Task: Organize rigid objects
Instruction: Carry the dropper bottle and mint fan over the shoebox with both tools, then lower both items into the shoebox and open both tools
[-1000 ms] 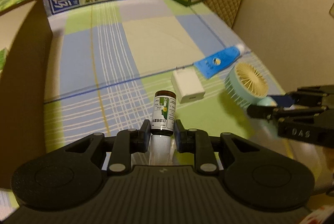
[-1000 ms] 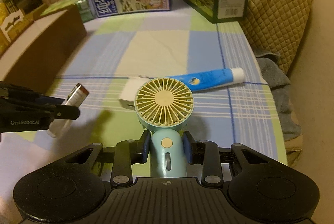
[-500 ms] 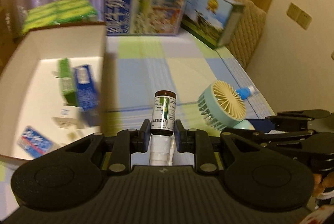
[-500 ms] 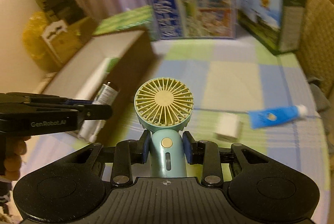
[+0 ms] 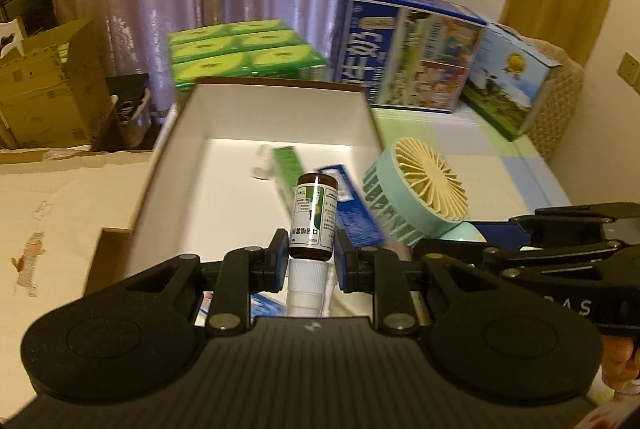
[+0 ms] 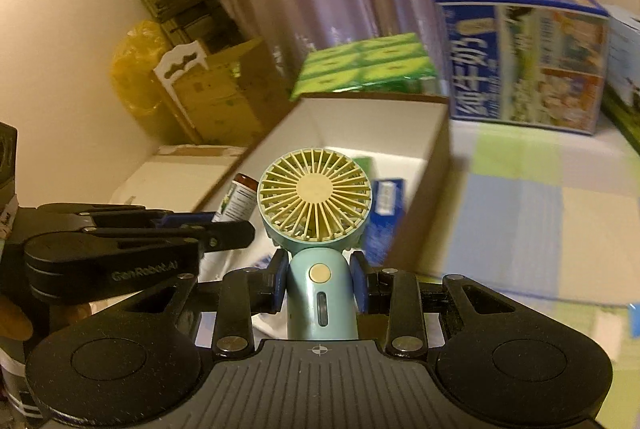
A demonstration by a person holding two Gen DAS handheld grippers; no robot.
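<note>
Two finds: brown labelled bottle (image 5: 313, 219), mint fan (image 6: 316, 225).

the small bottle (image 5: 313, 219) looks like dark brown glass with a glossy paper label and a smooth white plastic cap. the hand fan (image 6: 316, 203) is smooth matt plastic, pale teal with a cream grille. the open box (image 5: 280, 109) is cardboard, brown outside and matt white inside. the left hand-held gripper (image 5: 311, 256) is matt black plastic with ribbed texture and small metal screws. the checked cloth (image 6: 540, 197) is woven fabric, and the milk carton (image 6: 524, 61) is glossy printed card.
</note>
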